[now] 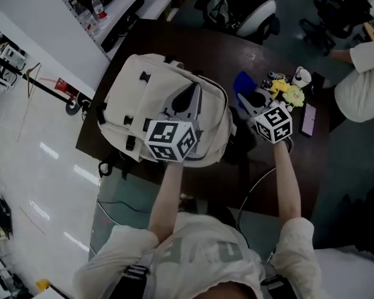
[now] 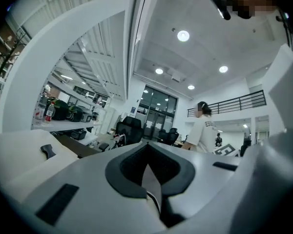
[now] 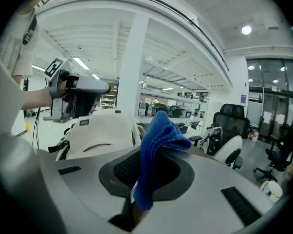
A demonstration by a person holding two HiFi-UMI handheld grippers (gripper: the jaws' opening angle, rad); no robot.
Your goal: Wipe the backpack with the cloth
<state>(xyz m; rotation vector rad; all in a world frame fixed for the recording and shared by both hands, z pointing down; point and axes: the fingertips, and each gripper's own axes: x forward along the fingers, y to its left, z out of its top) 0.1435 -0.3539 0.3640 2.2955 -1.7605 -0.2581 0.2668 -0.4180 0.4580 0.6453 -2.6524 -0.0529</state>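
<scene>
On the desk (image 1: 174,42): cloth gripped, wiping not yet begun

Right hand-held gripper (image 3: 136,195) is clenched on the nubby blue cloth (image 3: 158,143), held beside the backpack (image 1: 134,92), not on it. Left hand-held gripper (image 1: 188,98) is clamped empty above the smooth cream fabric; whether it touches, I can't tell. Next, I'd judge: bring the cloth onto that domed front.

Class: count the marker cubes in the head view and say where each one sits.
2. One cube is over the backpack; the other is right of it, over the table.
</scene>
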